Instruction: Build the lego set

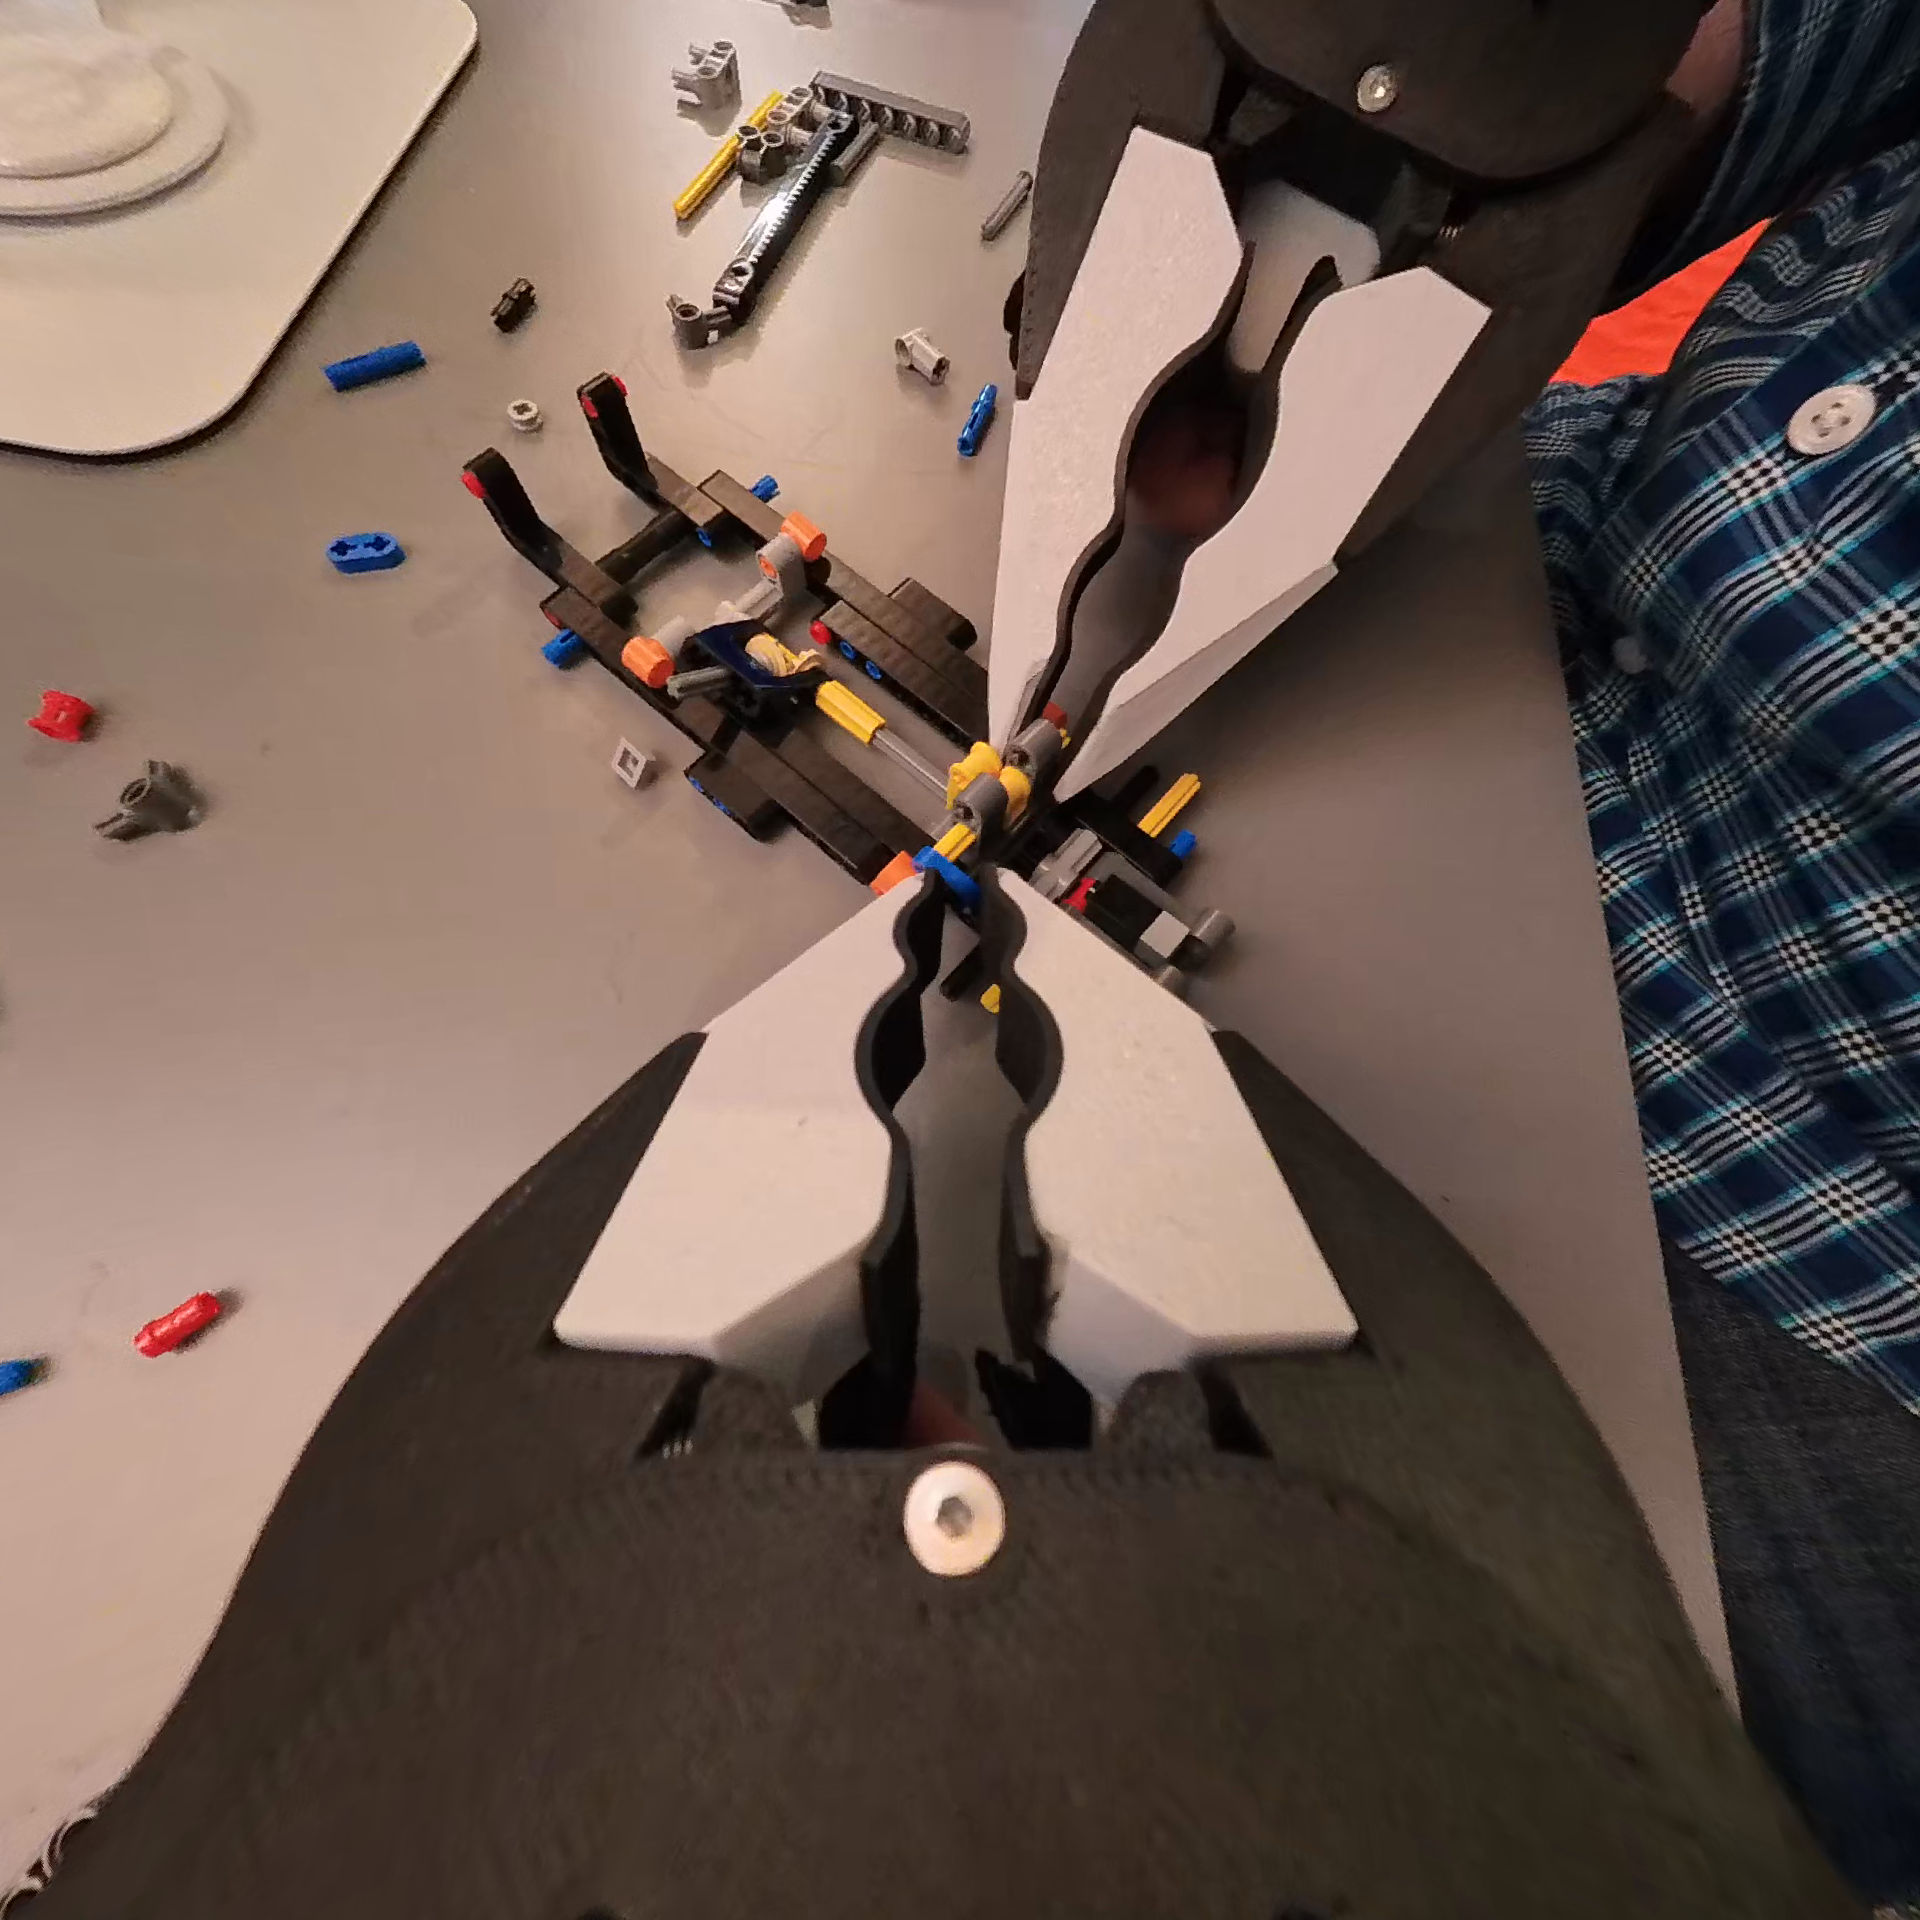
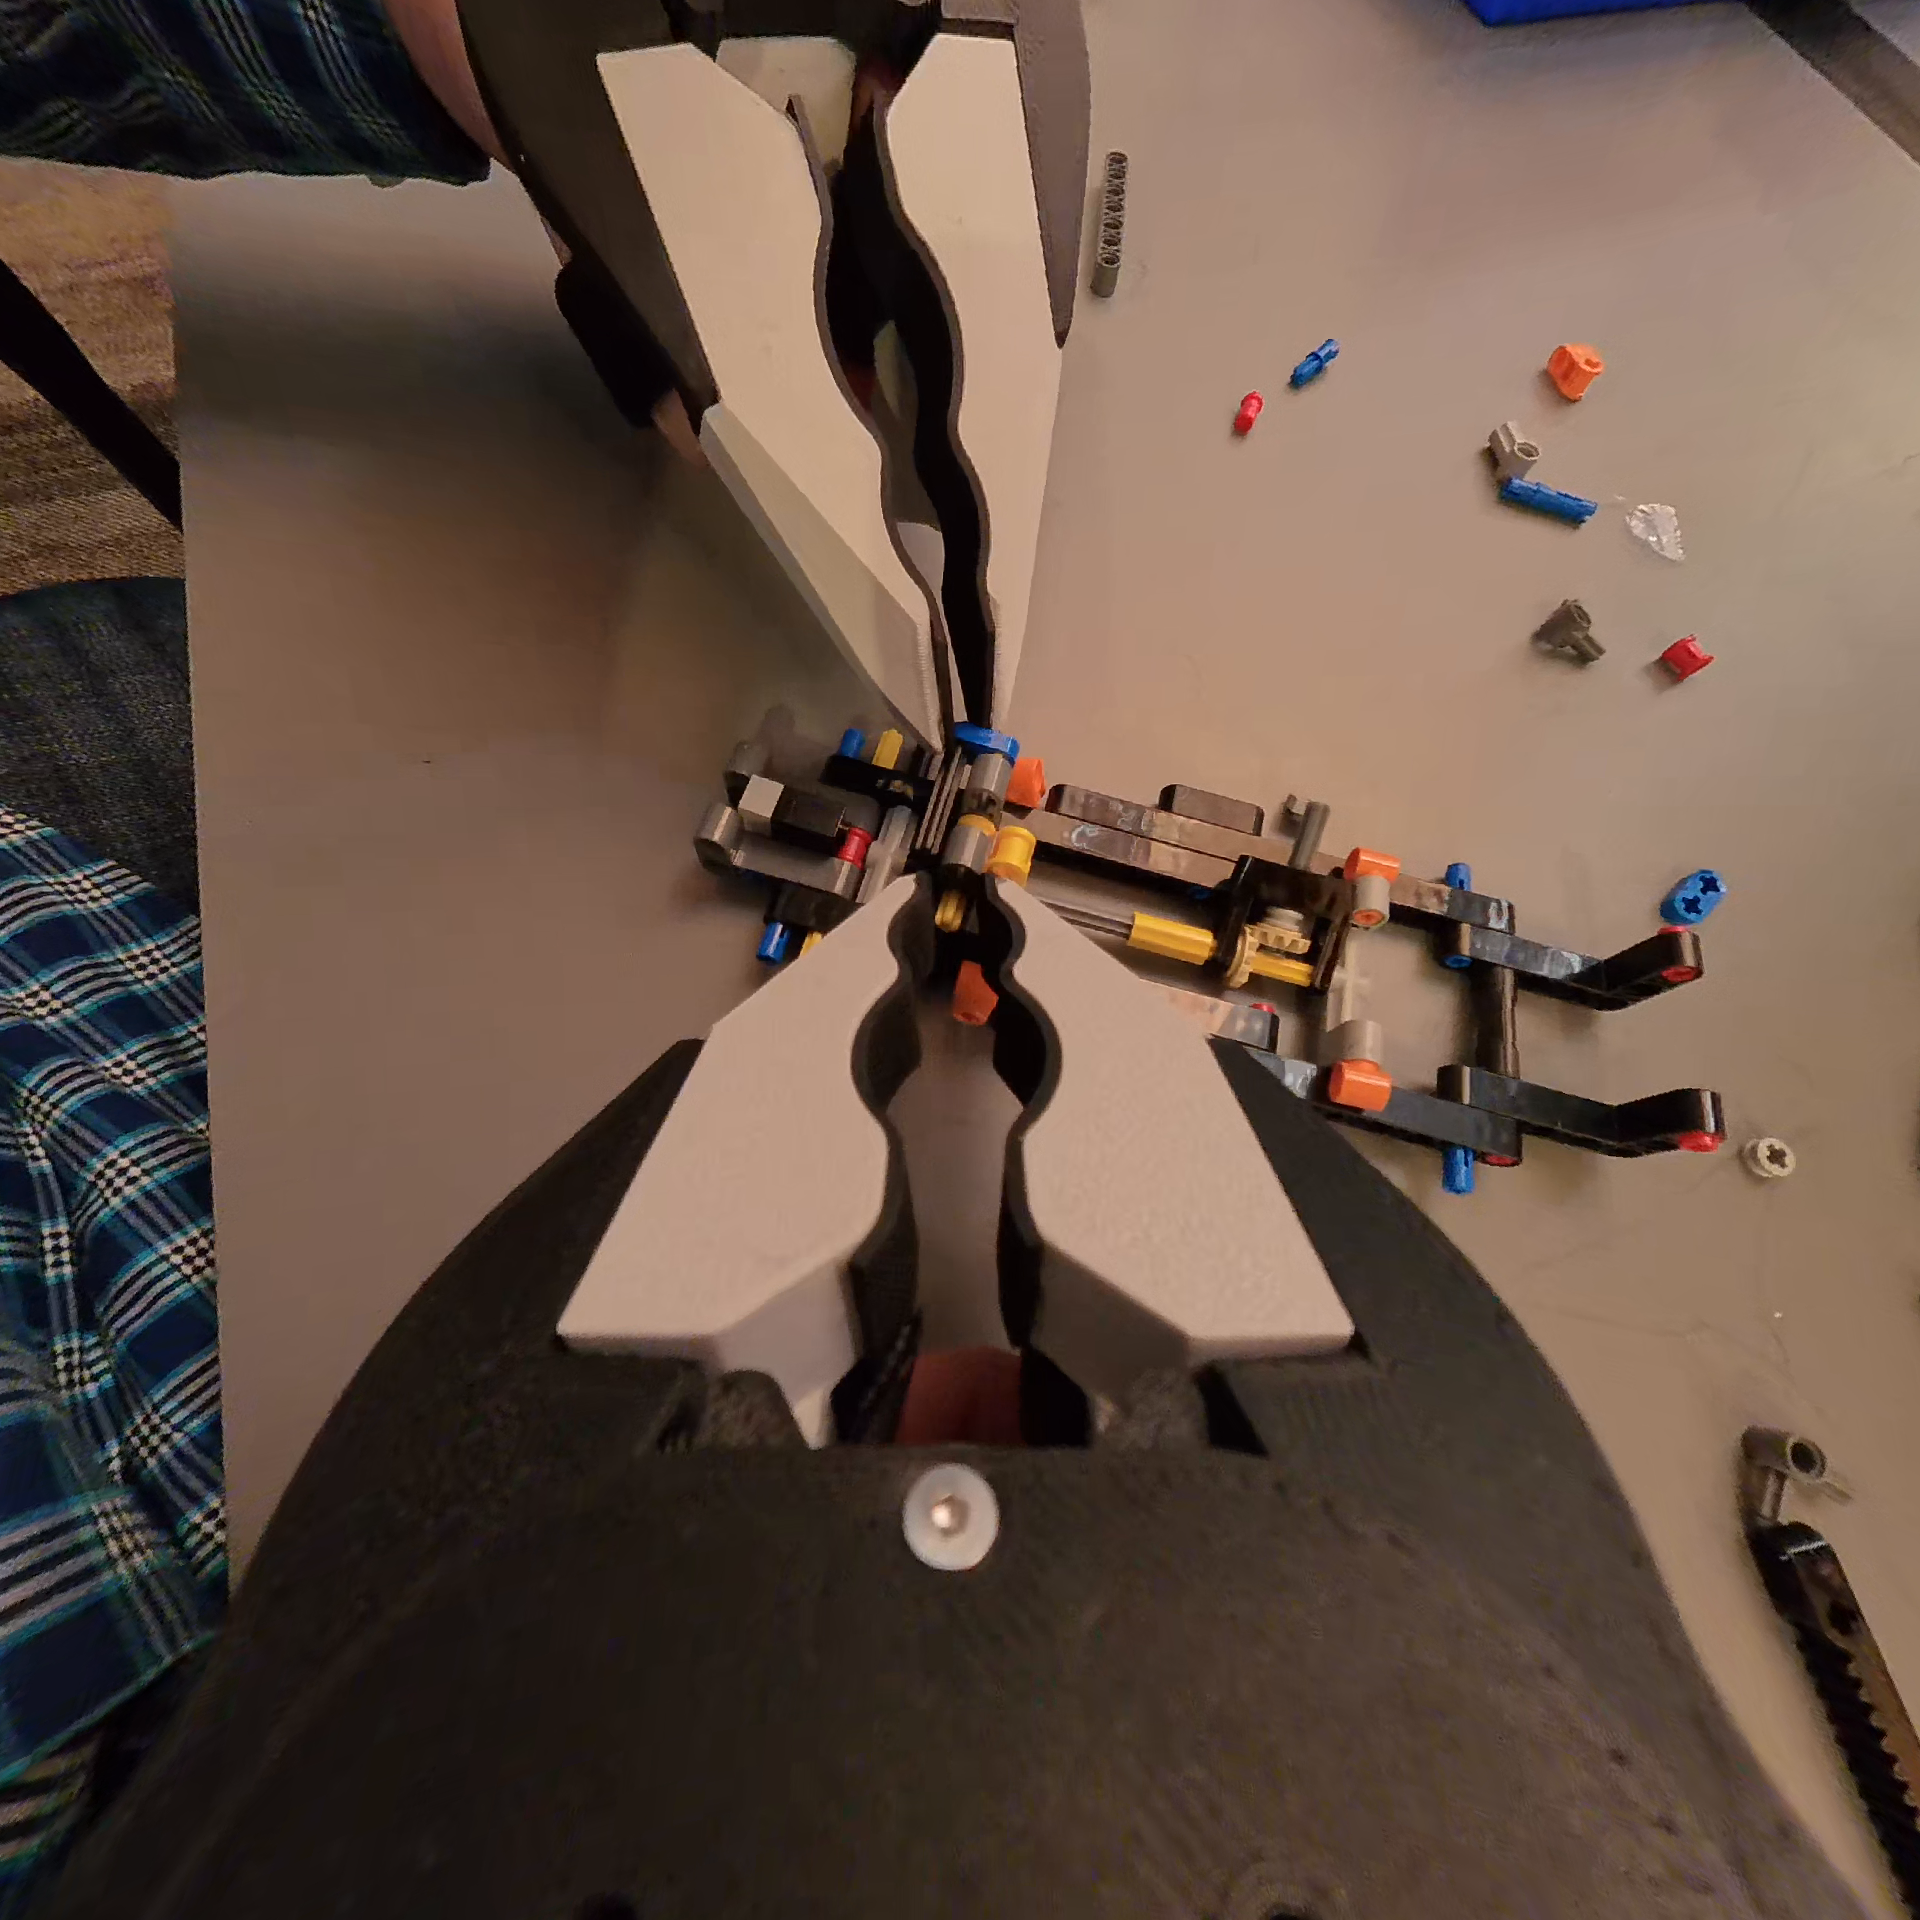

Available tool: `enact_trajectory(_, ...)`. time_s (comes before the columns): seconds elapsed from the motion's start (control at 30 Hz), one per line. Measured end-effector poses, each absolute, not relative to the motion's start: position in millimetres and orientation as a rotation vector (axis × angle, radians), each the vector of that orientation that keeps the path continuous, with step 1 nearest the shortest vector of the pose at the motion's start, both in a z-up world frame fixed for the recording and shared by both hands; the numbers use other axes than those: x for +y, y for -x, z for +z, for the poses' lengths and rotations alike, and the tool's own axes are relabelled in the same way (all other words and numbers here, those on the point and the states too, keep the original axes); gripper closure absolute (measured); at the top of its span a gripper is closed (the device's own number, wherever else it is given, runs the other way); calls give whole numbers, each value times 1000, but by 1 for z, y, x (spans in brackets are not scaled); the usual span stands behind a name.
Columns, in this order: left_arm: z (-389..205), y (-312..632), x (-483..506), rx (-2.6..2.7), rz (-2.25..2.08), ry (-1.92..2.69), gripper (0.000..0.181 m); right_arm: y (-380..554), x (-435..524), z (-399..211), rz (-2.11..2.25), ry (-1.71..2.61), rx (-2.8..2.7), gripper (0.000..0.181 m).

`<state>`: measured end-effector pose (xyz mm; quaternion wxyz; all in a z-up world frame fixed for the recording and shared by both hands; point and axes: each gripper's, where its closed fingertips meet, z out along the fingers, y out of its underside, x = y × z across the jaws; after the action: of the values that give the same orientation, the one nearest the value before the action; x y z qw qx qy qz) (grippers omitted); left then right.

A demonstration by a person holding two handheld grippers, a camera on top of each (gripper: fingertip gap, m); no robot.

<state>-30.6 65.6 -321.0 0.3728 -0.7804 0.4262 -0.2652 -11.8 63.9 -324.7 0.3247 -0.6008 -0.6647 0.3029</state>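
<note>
Left gripper (image 1: 961, 894): jaws nearly pressed together, only a narrow slit at the tips. Tips pinch the blue piece (image 1: 948, 868) on the yellow axle at the near end of the cross-assembly. In the right wrist view the same gripper (image 2: 964, 727) comes in from the far side, tips touching the blue piece (image 2: 984, 741).

Right gripper (image 2: 961, 904): jaws likewise almost closed. Tips sit at the grey connector (image 2: 971, 842) and the yellow axle end (image 2: 948, 912). An orange bush (image 2: 974, 992) shows in the gap between the fingers, just behind the tips. Which of these parts the jaws actually clamp: cannot tell, since the fingers cover the contact. In the left wrist view this gripper (image 1: 1029, 740) descends from the far right onto the grey connectors (image 1: 1034, 750) beside the yellow piece (image 1: 982, 774).

The two grippers meet tip to tip over one cluster of the lego chassis (image 1: 727, 623), which lies flat on the grey table (image 1: 312, 1039), near its right edge in the left view. Chassis: black beams, two angled black arms at the far left end, orange bushes, yellow axle down the middle.

Loose parts are scattered on the table: blue pin (image 1: 374, 366), red pin (image 1: 177, 1324), dark grey connector (image 1: 151, 802), and a toothed rack sub-assembly (image 1: 774, 203) far off.

Hidden or unclear: the middle of the cluster is masked by both finger pairs. The rack (image 2: 1839, 1652) is cut off at the right edge of the right view. A plaid shirt (image 1: 1766, 727) fills the right border.
</note>
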Motion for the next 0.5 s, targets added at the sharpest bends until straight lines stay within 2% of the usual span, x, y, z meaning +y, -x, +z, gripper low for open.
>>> enact_trajectory(0.03,-321,31,66,1091,-686,2001,177,12,64,-325,795,1576,-1743,176)
enact_trajectory(0.5,-321,30,66,1081,-778,2026,177,12,64,-325,809,1577,-1748,177)
